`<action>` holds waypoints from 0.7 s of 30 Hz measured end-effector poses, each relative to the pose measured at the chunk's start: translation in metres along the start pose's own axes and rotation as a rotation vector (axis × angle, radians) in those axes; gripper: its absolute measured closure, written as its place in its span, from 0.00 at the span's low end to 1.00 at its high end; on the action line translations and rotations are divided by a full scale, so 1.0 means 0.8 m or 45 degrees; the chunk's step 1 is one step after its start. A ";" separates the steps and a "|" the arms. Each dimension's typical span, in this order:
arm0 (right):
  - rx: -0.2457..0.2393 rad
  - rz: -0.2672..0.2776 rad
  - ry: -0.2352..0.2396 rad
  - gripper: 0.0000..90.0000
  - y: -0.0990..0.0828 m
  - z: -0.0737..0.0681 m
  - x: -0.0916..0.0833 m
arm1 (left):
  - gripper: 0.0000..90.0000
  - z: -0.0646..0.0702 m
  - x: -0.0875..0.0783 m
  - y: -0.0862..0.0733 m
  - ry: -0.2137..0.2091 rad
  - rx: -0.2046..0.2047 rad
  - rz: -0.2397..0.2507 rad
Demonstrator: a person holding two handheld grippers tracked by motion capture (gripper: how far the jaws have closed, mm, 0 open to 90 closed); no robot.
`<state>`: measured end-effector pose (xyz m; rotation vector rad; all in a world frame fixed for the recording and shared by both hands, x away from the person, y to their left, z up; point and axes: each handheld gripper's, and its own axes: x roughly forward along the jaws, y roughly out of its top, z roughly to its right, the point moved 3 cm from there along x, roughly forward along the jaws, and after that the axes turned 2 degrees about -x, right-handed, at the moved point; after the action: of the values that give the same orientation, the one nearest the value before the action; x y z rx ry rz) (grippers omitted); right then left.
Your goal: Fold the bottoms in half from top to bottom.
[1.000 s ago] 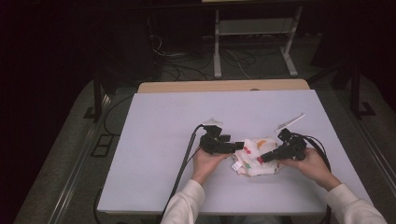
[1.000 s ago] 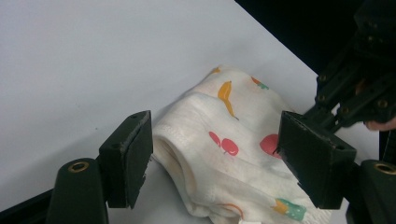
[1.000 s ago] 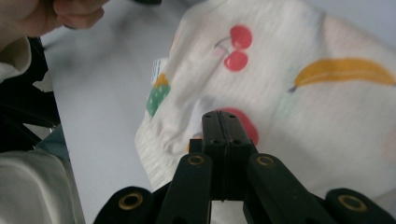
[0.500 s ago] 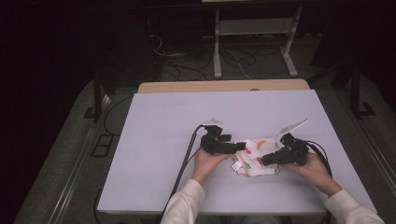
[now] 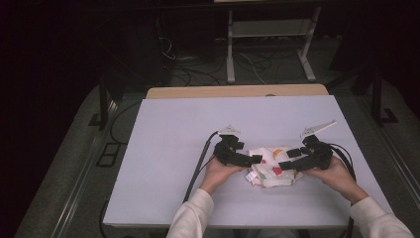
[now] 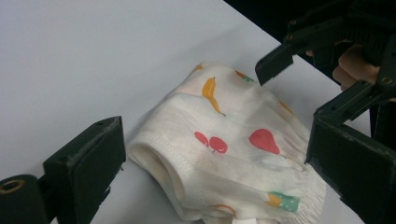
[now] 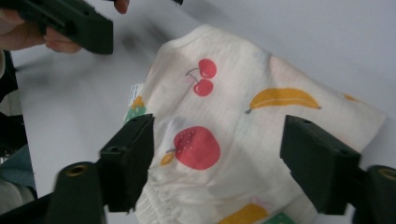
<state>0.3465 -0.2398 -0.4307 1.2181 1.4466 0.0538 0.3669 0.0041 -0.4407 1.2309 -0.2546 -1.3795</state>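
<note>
A: On the near right part of the table (image 5: 173, 148), between the two hands, lies the folded garment (image 5: 271, 166): a small white piece printed with cherries, bananas and a strawberry. It sits as a compact bundle, flat on the table.

B: Left tool (image 5: 250, 159) state?

A: Jaws stand wide, and they have just been opening. In the left gripper view the garment (image 6: 233, 149) lies between and beyond the jaws, but neither pad presses on it. Nothing held.

B: Right tool (image 5: 286, 166)?

A: Same reading. Its jaws have just been opening from nearly closed, and the right gripper view shows them standing apart over the garment (image 7: 243, 126), the cloth slack beneath them, no pinch. Nothing held.

B: Progress, as judged?

A: Folding looks close to finished. Cloth is doubled over, waistband edge rolled at one side, a label sticking out at the near edge. Both tools let go at once, which I read as release after a fold.

B: What is left?

A: Possibly a last tidy of the loose gathered edge, or pulling both tools clear. Cannot tell whether another fold is intended.
</note>
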 end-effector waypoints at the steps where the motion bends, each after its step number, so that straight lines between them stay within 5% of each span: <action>1: 0.003 -0.001 -0.003 0.19 0.001 0.001 -0.001 | 0.03 0.000 0.000 0.001 0.003 0.008 -0.003; 11: 0.028 0.028 -0.031 0.01 0.017 0.011 -0.011 | 0.00 0.000 -0.001 0.009 0.009 0.048 -0.043; 21: 0.052 0.027 -0.044 0.00 0.030 0.027 -0.023 | 0.00 -0.001 -0.005 0.022 0.011 0.087 -0.077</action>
<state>0.3735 -0.2538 -0.4093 1.2620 1.4112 0.0172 0.3770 0.0028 -0.4256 1.3103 -0.2624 -1.4276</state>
